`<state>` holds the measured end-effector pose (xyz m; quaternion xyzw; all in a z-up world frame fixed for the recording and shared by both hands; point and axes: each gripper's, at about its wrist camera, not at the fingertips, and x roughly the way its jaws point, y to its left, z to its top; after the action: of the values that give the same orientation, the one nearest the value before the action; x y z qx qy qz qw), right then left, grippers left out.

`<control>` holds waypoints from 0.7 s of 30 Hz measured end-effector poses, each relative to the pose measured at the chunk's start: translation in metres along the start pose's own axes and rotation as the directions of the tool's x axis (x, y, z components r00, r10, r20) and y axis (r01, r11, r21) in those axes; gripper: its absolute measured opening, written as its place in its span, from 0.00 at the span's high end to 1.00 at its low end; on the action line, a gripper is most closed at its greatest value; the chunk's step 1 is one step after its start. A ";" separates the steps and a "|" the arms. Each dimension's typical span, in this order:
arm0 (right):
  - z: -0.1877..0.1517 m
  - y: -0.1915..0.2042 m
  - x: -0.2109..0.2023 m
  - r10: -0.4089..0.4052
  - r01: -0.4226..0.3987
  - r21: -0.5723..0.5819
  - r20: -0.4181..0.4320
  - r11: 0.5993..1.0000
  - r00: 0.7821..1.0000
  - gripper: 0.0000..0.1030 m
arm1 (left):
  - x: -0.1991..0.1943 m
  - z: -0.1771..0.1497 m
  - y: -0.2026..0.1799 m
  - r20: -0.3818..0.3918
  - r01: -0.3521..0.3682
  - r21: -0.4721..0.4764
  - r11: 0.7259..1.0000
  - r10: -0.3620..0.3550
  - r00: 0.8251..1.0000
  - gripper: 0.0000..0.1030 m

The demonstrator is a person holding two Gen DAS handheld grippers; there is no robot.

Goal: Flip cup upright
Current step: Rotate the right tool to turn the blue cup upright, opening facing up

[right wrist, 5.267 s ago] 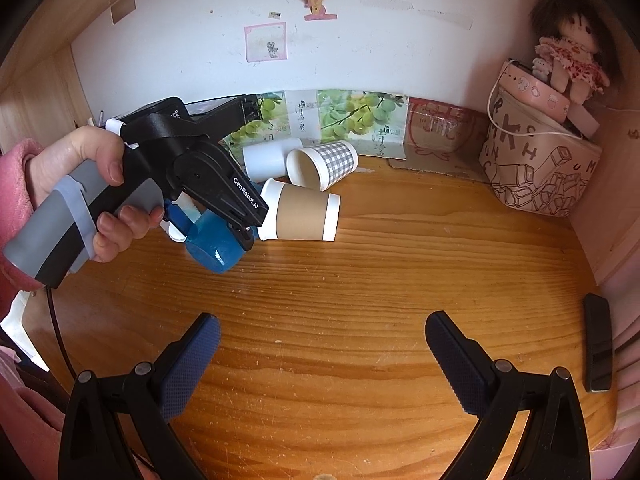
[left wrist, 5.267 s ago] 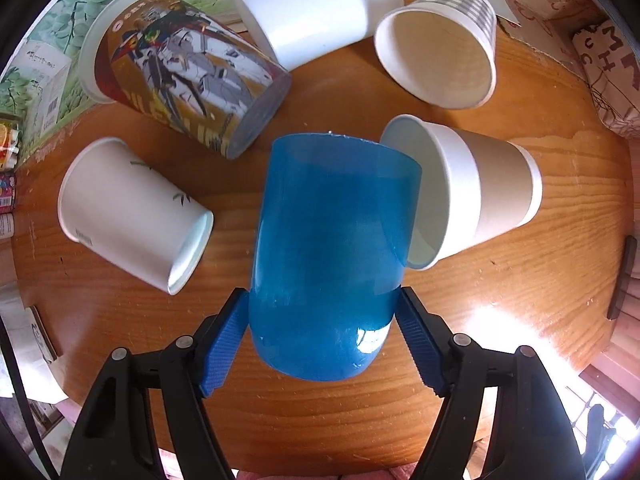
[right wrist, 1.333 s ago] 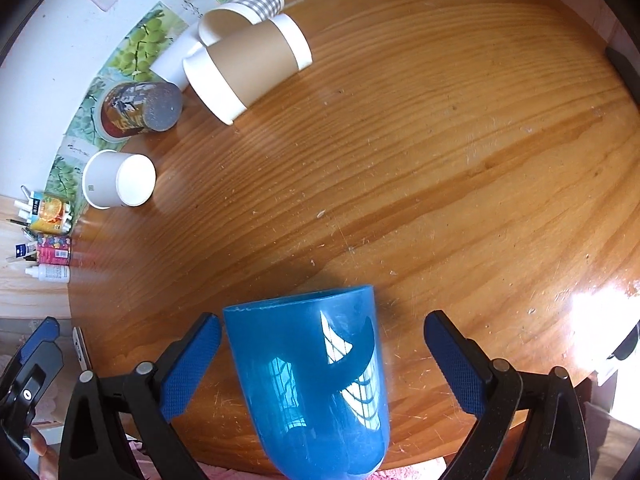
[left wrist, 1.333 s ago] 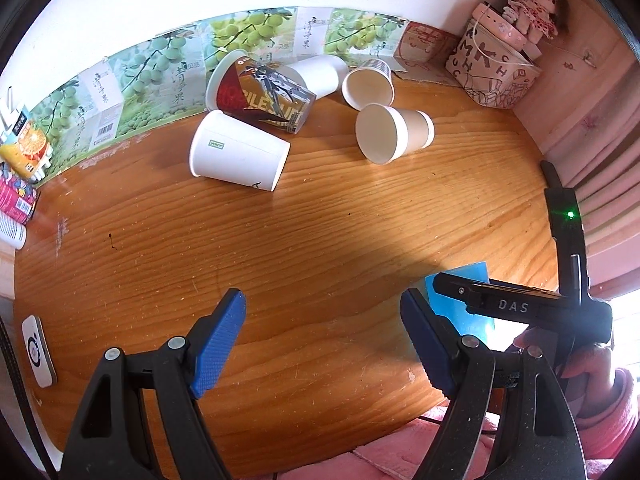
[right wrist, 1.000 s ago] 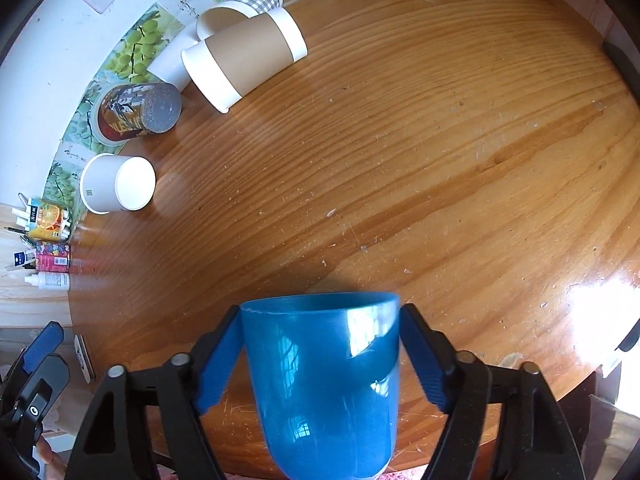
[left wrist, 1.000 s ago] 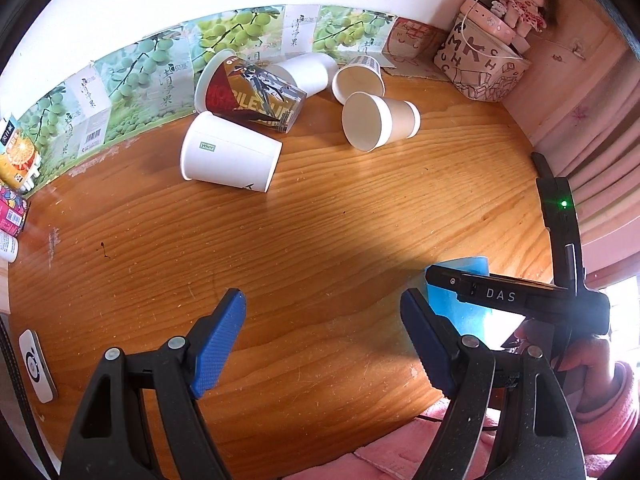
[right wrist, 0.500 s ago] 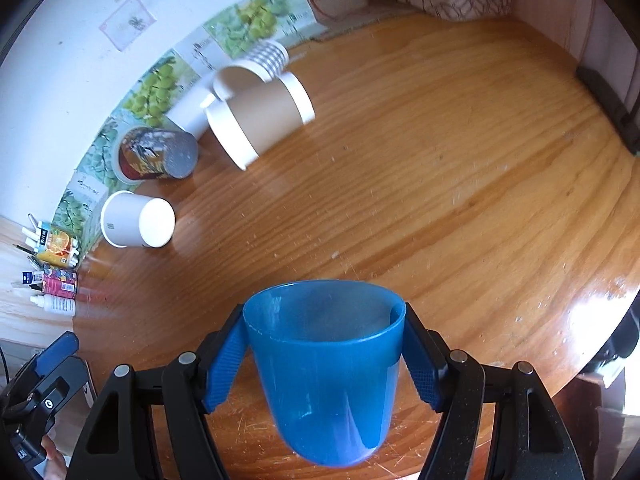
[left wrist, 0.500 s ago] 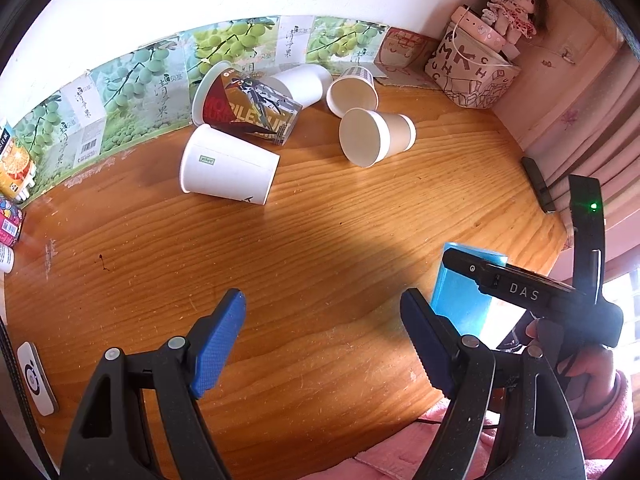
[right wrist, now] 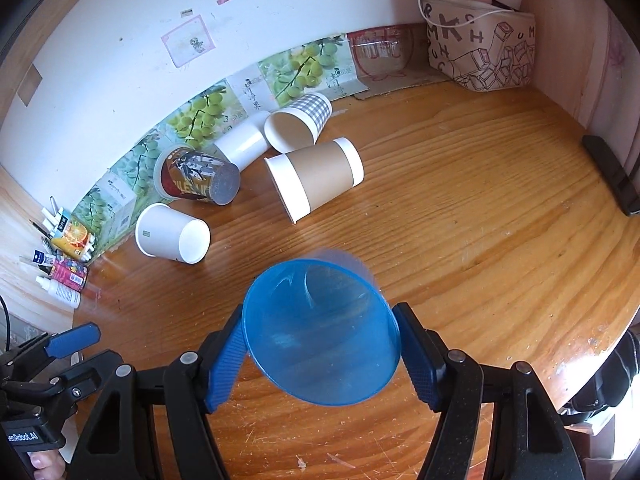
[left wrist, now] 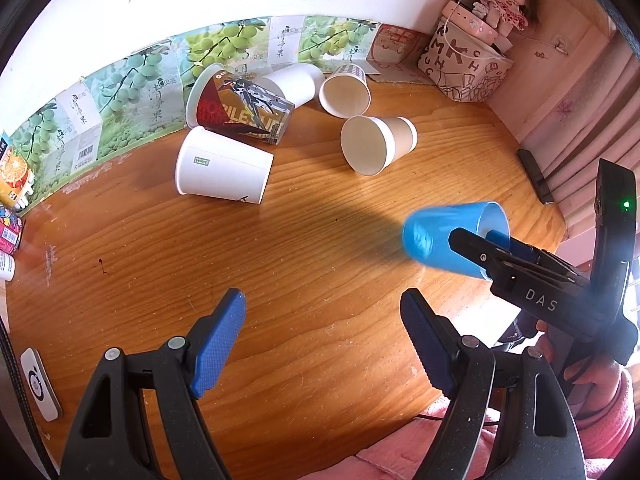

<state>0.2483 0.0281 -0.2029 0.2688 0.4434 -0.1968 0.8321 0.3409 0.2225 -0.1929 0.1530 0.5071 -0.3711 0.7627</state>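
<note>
My right gripper (right wrist: 320, 356) is shut on a blue plastic cup (right wrist: 320, 332) and holds it above the wooden table (right wrist: 480, 220). The cup is tilted, its open mouth facing the right wrist camera. In the left wrist view the same blue cup (left wrist: 444, 236) hangs in the air at the right, lying sideways with its mouth toward the right gripper's body. My left gripper (left wrist: 324, 336) is open and empty over the table's near part, to the left of the cup.
Several paper cups lie on their sides at the back: a white one (left wrist: 224, 174), a printed one (left wrist: 240, 114), a brown-sleeved one (left wrist: 376, 144) and a checked one (right wrist: 298, 126). A patterned bag (left wrist: 464, 64) stands back right. A black remote (right wrist: 612, 174) lies at the right edge.
The right gripper closed on the blue cup, lifted it and tipped it, so its mouth now faces the right wrist camera. The left gripper stayed open and shifted only slightly.
</note>
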 end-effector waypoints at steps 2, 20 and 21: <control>-0.002 0.001 0.001 0.004 -0.004 0.002 -0.008 1.000 1.000 0.31 | 0.000 -0.001 0.000 -0.002 -0.005 0.002 1.000 0.005 1.000 0.20; -0.014 0.019 -0.001 0.009 -0.014 -0.089 -0.054 0.996 0.998 0.31 | -0.004 -0.010 0.004 -0.010 -0.003 -0.022 1.000 0.003 1.000 0.20; -0.015 0.020 -0.003 0.010 -0.016 -0.097 -0.057 0.995 0.998 0.31 | -0.004 -0.011 0.004 -0.013 -0.001 -0.026 1.000 0.001 1.000 0.20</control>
<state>0.2491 0.0534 -0.2017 0.2361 0.4741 -0.1619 0.8326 0.3358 0.2333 -0.1944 0.1458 0.5166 -0.3633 0.7615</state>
